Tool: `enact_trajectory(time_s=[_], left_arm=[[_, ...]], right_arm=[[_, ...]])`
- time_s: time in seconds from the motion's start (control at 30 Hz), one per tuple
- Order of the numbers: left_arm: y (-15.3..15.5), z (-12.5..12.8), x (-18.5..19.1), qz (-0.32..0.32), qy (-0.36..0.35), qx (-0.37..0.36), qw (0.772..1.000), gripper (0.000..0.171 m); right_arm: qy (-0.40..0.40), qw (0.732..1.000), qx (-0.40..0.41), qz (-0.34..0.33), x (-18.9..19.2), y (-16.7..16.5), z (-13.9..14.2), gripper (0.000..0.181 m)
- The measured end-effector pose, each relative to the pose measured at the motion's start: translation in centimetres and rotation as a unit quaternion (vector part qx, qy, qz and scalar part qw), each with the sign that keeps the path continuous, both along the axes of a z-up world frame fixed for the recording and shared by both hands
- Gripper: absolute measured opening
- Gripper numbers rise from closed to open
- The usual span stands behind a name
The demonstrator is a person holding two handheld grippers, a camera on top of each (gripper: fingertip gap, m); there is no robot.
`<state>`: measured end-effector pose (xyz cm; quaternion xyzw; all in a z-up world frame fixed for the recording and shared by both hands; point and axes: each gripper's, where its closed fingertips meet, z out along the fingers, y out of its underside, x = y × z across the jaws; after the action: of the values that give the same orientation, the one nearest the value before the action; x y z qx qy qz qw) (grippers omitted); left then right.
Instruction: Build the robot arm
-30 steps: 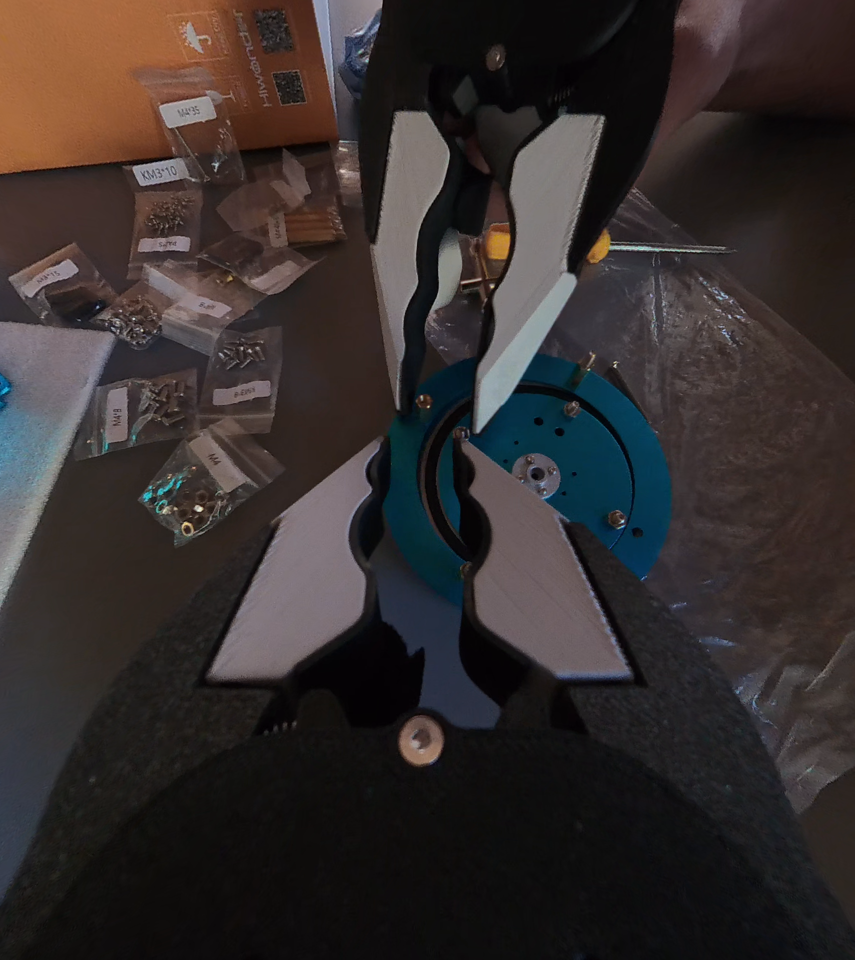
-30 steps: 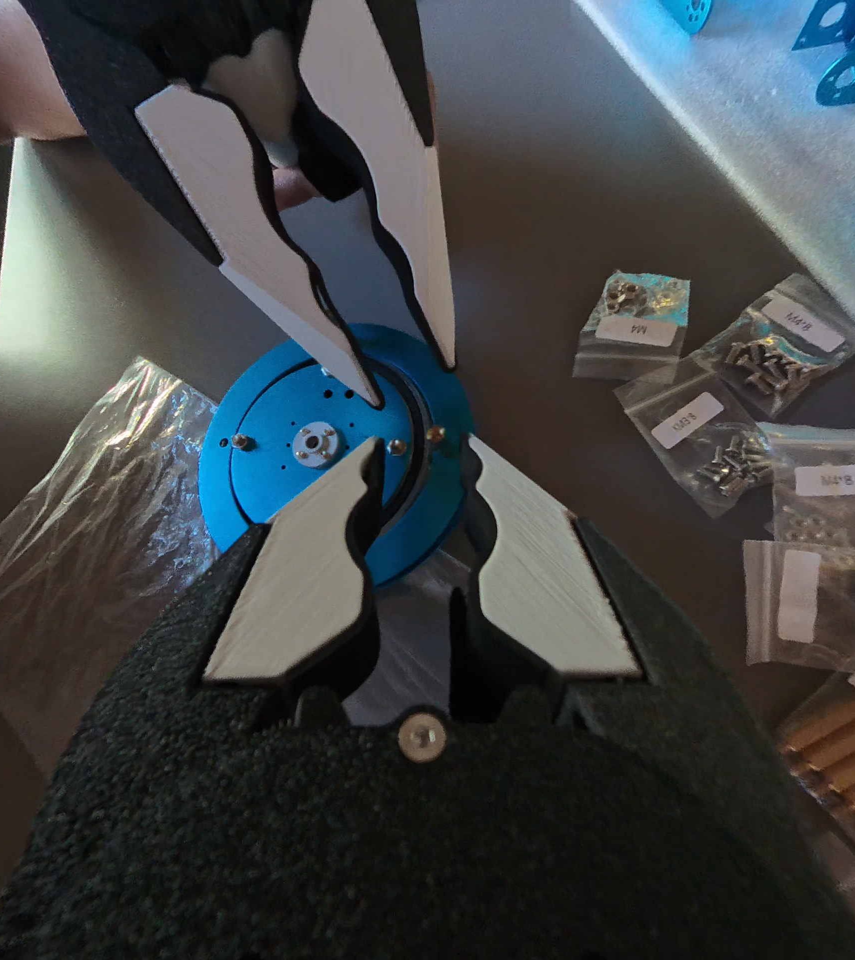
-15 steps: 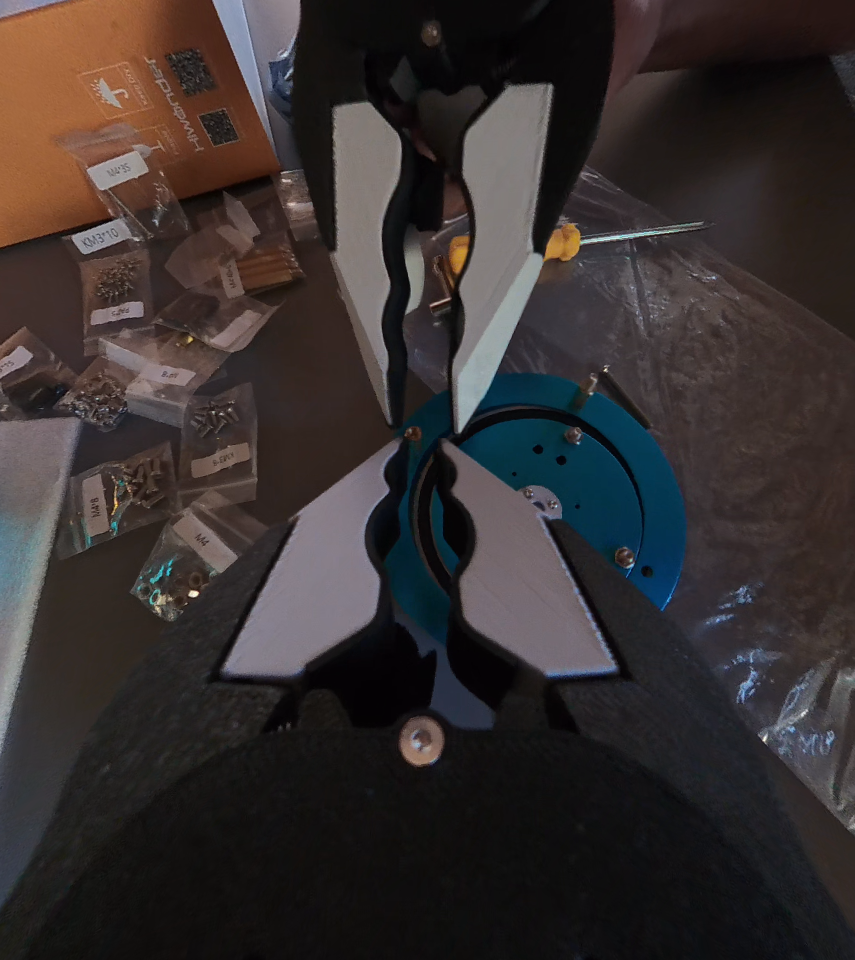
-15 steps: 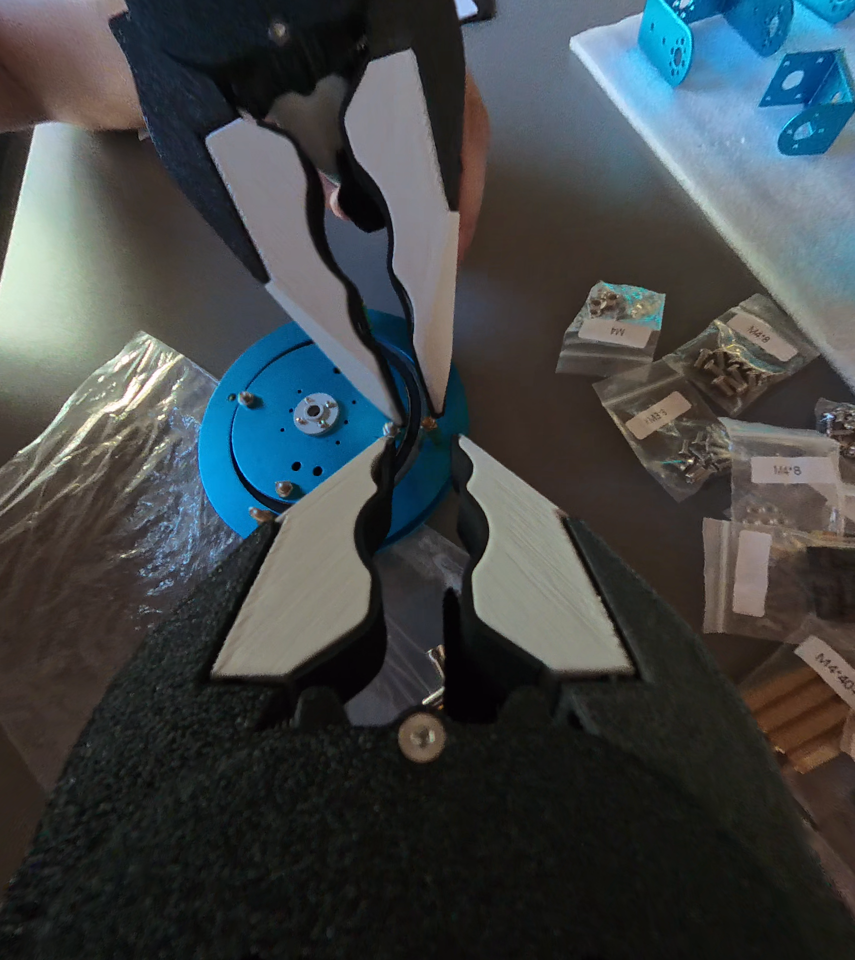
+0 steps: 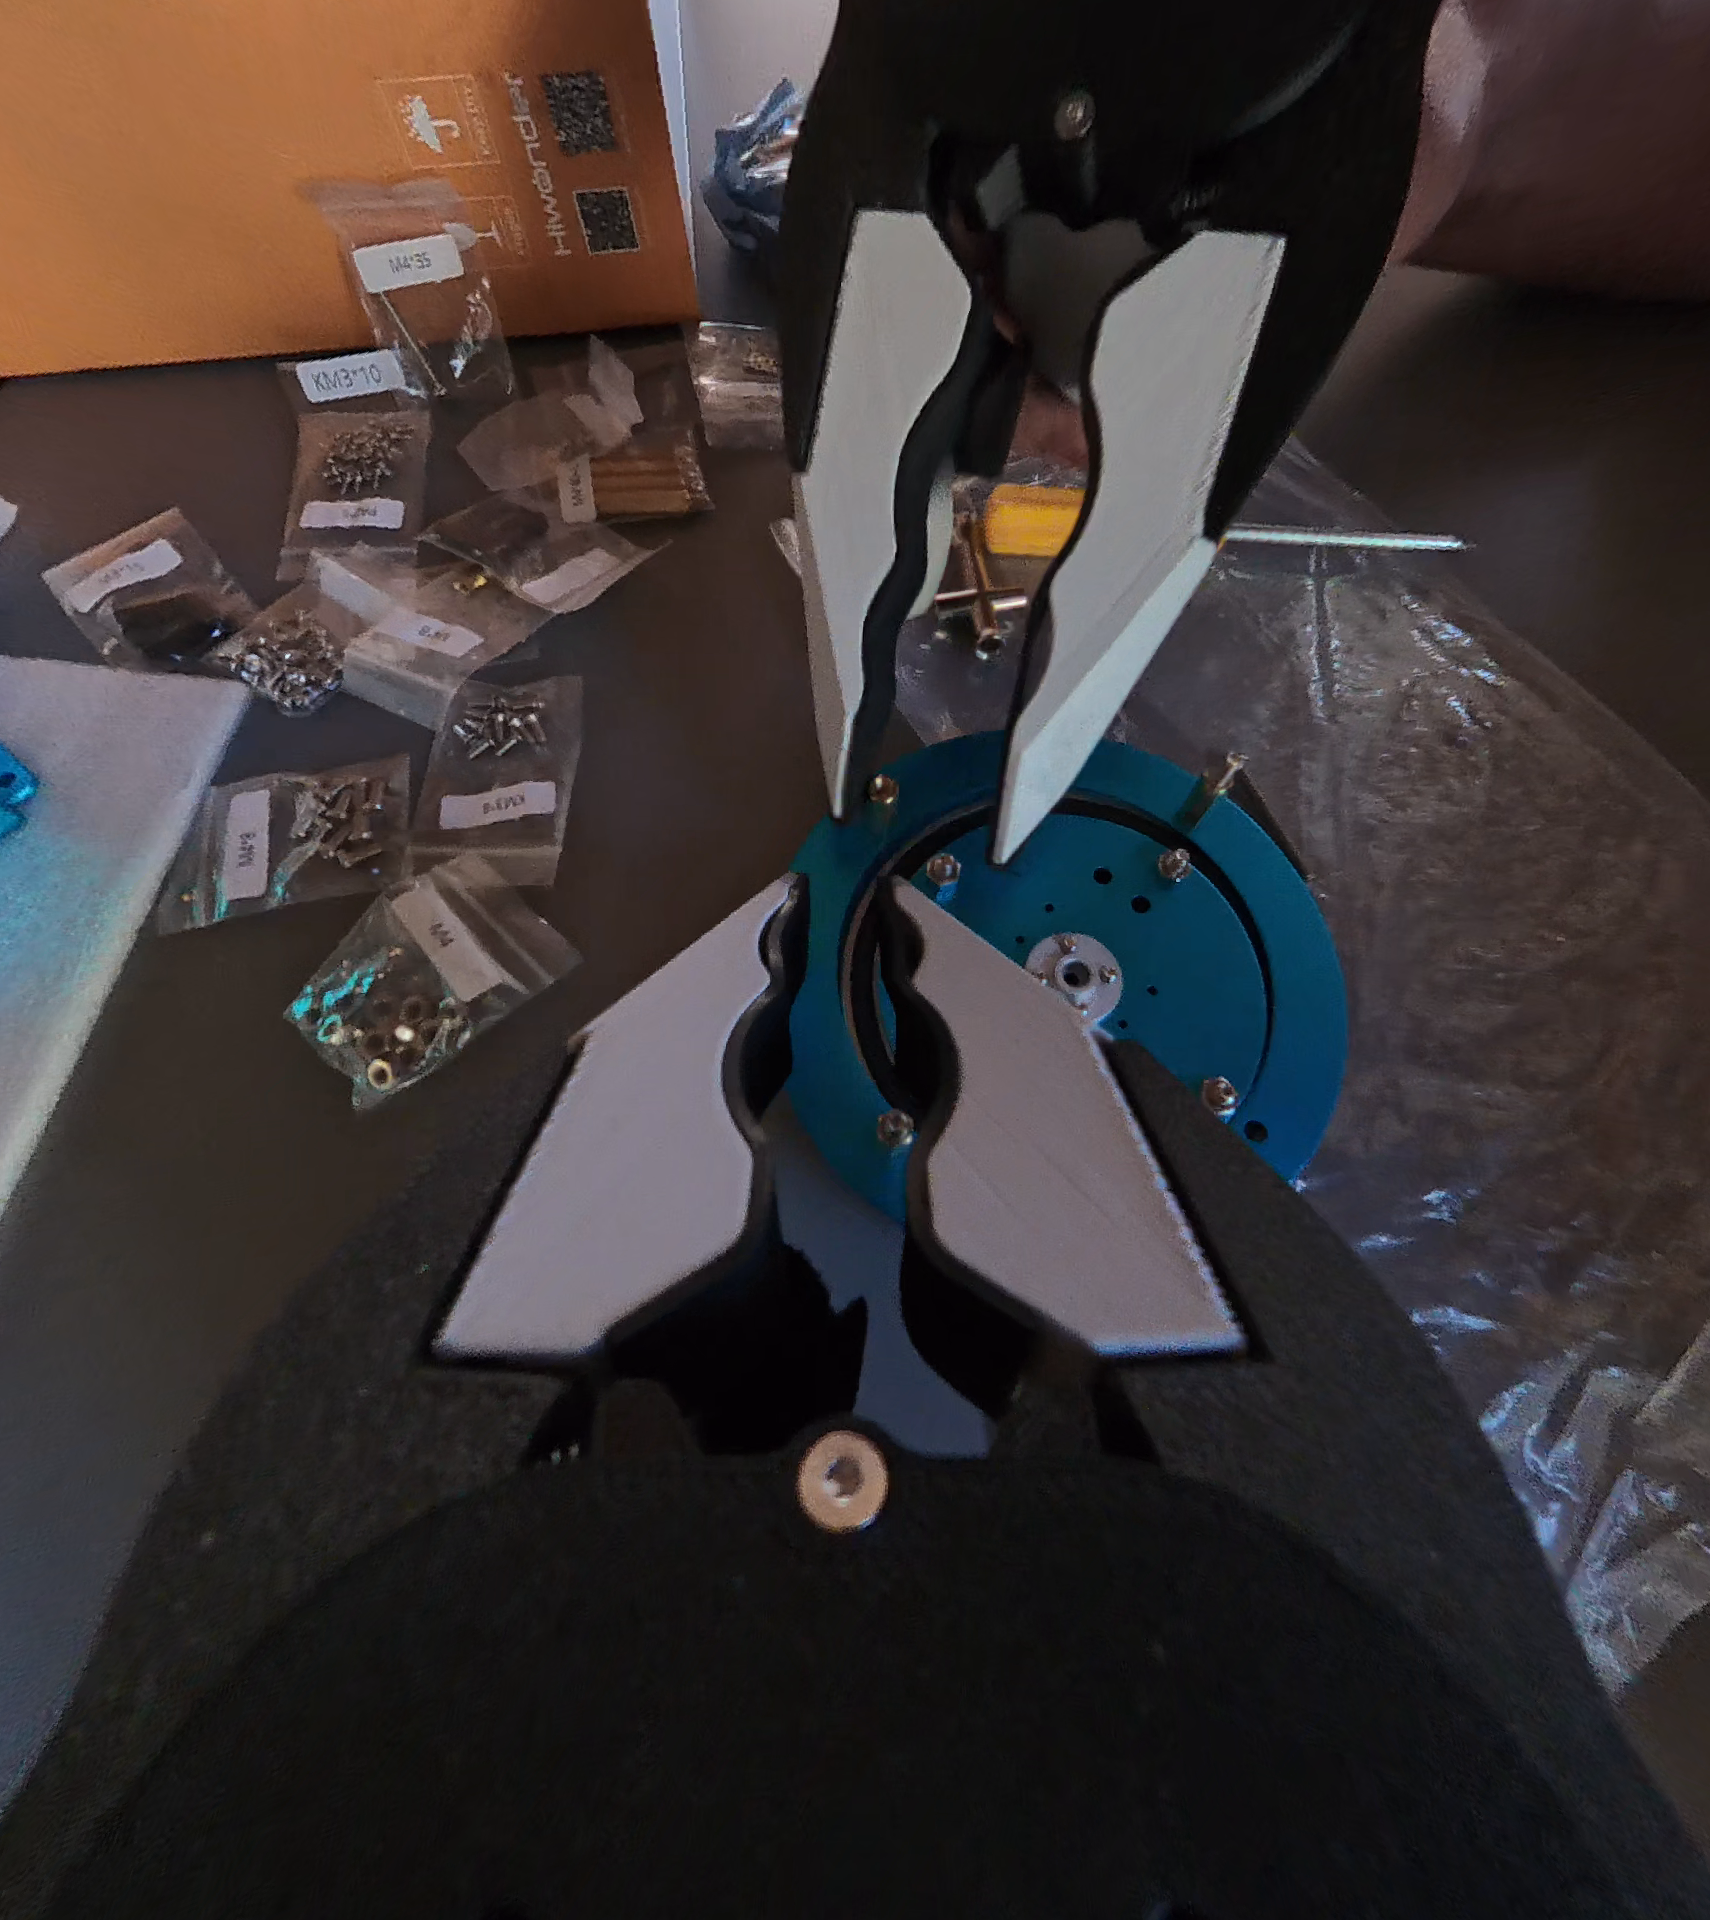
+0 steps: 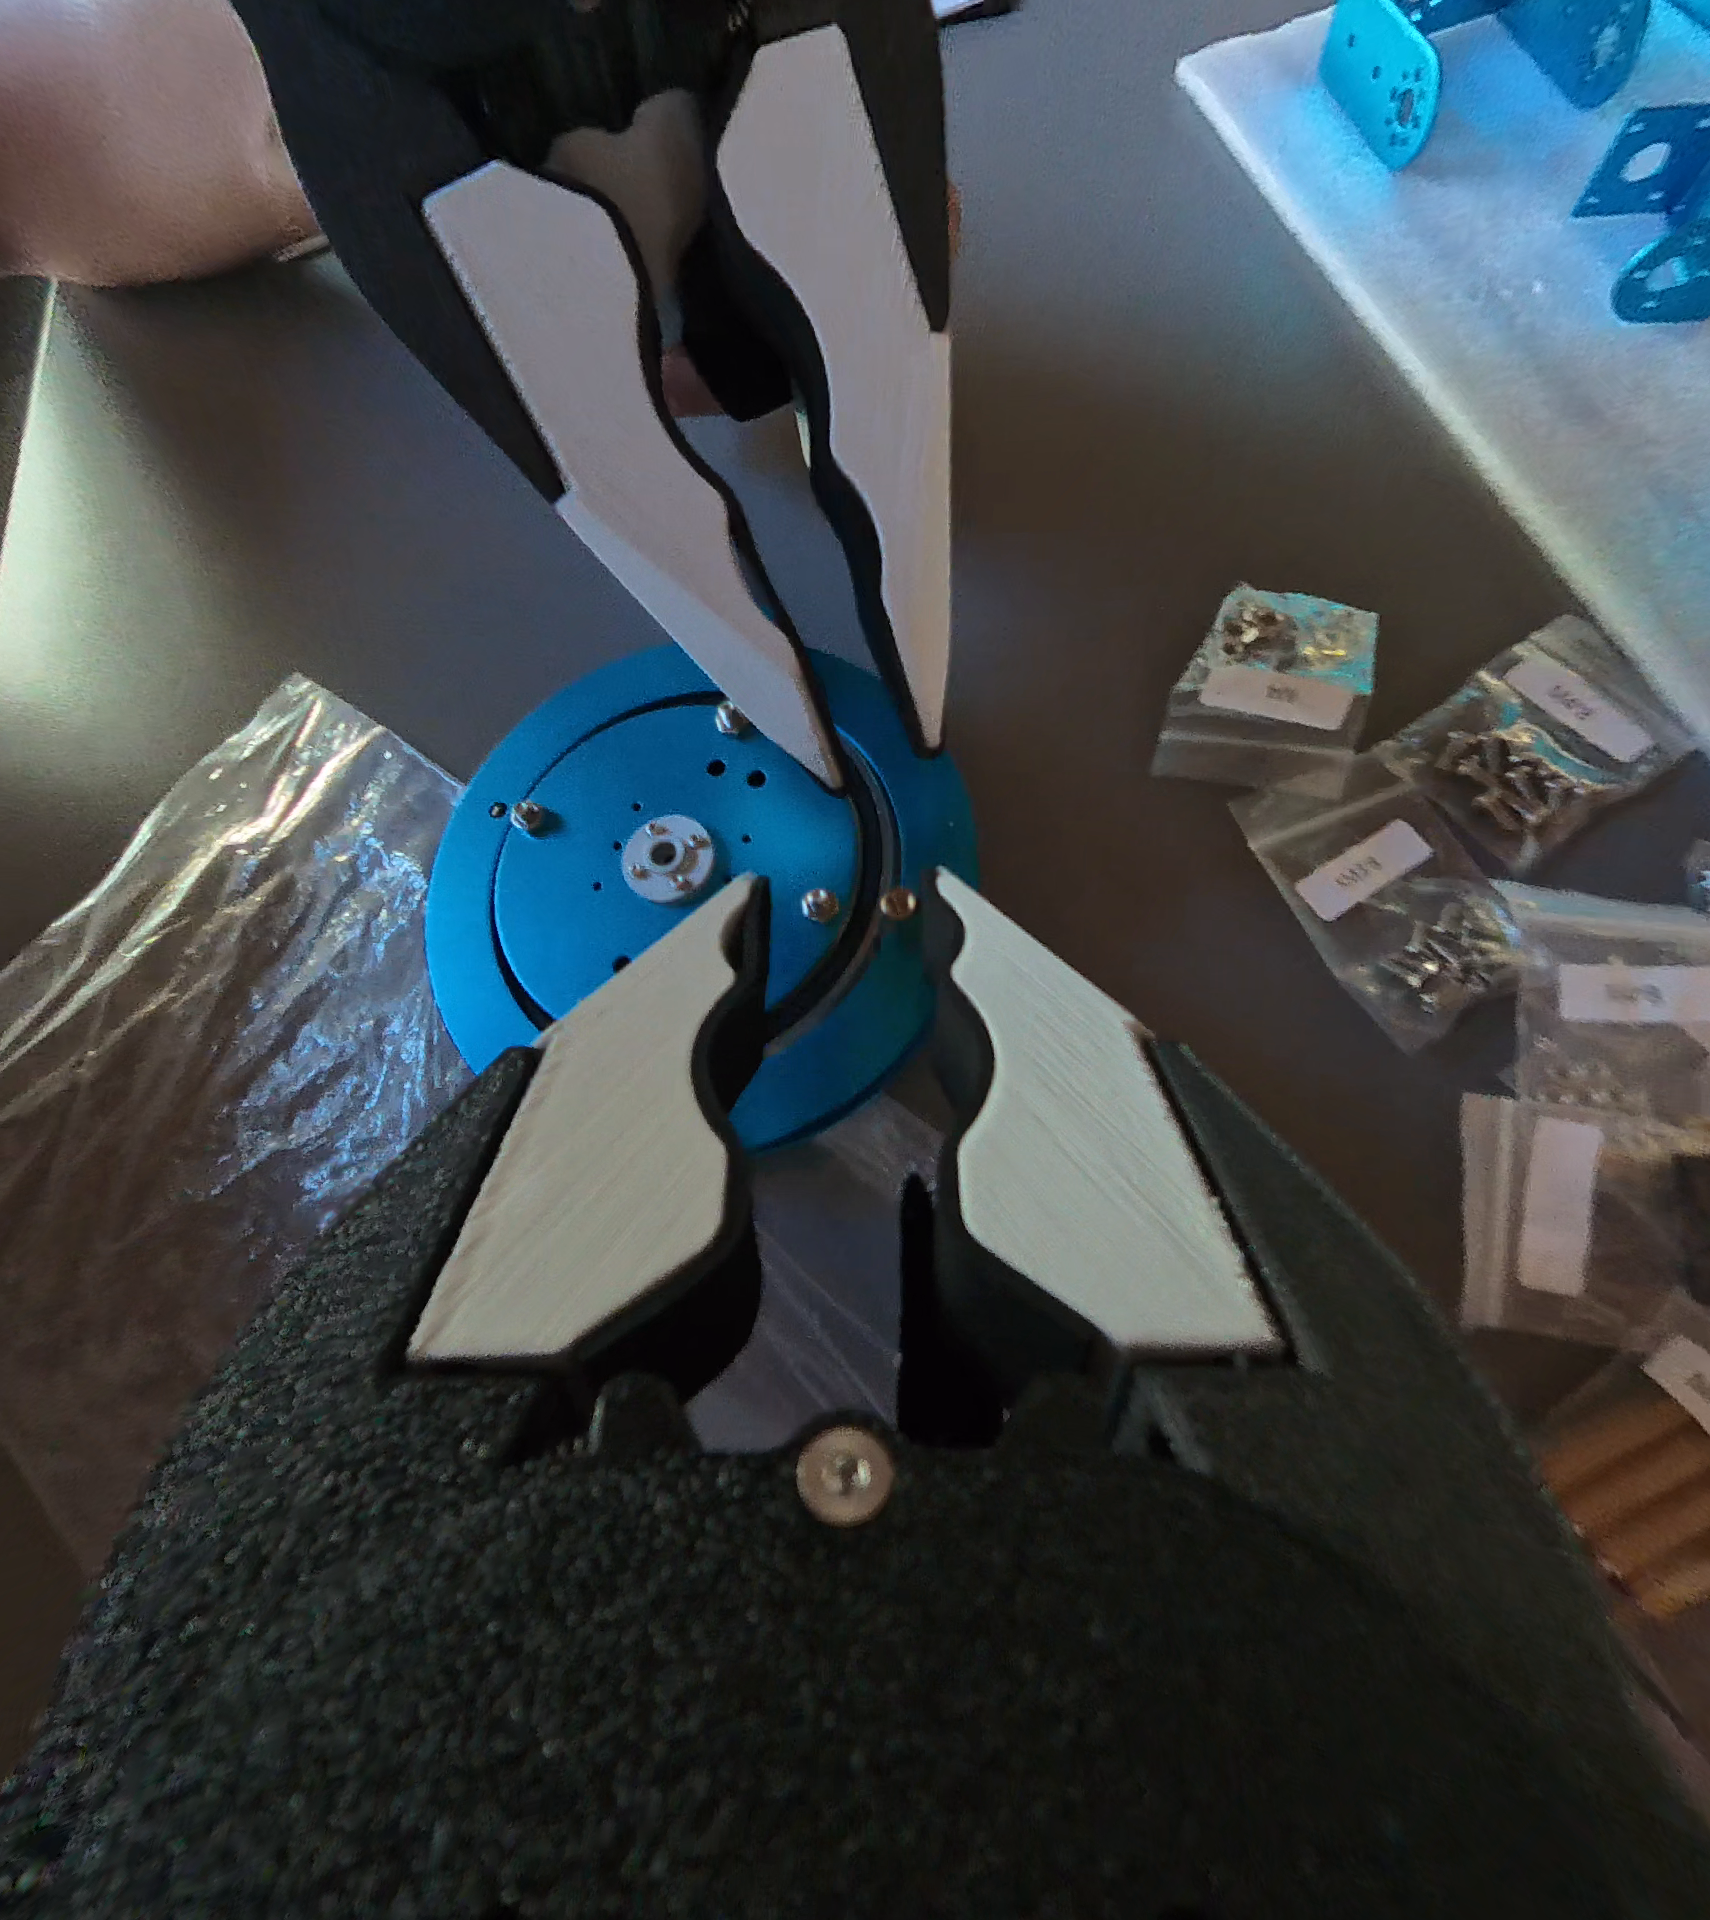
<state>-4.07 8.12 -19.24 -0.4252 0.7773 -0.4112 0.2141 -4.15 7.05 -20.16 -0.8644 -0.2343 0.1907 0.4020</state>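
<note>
A round blue metal disc [image 5: 1194, 987] with an inner plate and an outer ring lies on the dark table, also seen in the right wrist view [image 6: 581, 883]. My left gripper [image 5: 843, 883] straddles the ring's near-left edge with its fingers close together, one in the groove and one outside the rim, clamping it; it also shows in the right wrist view [image 6: 880, 764]. My right gripper [image 6: 846, 876] faces it from the opposite side, open, its tips on either side of a small brass post [image 6: 895, 904] on the ring; the left wrist view [image 5: 922, 836] shows it too.
Several small bags of screws [image 5: 383, 821] lie left of the disc. An orange box [image 5: 207, 156] stands behind them. White foam [image 6: 1557, 364] carries blue brackets [image 6: 1682, 208]. A clear plastic bag [image 5: 1557, 1039], a yellow-handled screwdriver [image 5: 1033, 509] and a cross wrench [image 5: 981, 603] lie nearby. Both grippers' tips are close together, under 4 cm apart. About 5 centimetres separates my right fingertips from the round blue metal disc [image 5: 1194, 987]. It turns up in the right wrist view [image 6: 559, 905] as well.
My left fingers narrowed onto the disc's ring over the last second. My right fingers closed partway, then spread again around the brass post. The disc stayed on the table.
</note>
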Motion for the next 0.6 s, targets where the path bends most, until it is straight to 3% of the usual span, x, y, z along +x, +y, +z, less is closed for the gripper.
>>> enact_trajectory(time_s=[0.2,0.43,0.6], left_arm=[[0.1,-0.5,-0.3,-0.003,0.006,-0.009,1.0,0.019],[-0.3,-1.6,0.0,-0.007,0.019,-0.003,1.0,0.018],[-0.7,-1.6,-0.2,-0.012,0.018,0.003,1.0,0.015]], right_arm=[[-0.002,1.0,0.006,-0.013,1.2,-0.3,0.7,0.028],[0.022,1.0,-0.003,0.013,-0.2,-0.1,0.2,0.033],[0.018,1.0,0.002,0.003,1.1,-0.9,0.4,0.03]])
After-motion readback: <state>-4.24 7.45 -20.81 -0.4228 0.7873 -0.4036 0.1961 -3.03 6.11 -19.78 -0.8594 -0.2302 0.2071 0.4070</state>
